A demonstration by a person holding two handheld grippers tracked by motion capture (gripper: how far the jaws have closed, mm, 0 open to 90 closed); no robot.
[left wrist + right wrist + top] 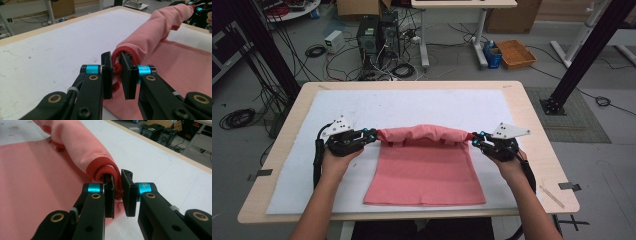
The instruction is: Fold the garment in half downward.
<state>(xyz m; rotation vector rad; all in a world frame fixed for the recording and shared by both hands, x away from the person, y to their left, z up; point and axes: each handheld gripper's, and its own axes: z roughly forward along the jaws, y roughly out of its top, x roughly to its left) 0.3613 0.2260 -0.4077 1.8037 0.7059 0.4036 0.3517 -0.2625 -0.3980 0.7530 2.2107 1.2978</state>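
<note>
1. Your left gripper is clamped on the left end of the pink shirt; in the left gripper view the jaws pinch the red hem.
2. Your right gripper is clamped on the right end (same red hem between its jaws in the right gripper view).
3. The shirt lies on the white mat at the middle of the table, its far edge bunched into a roll between both grippers.
4. The near part of the shirt lies flat toward you.
</note>
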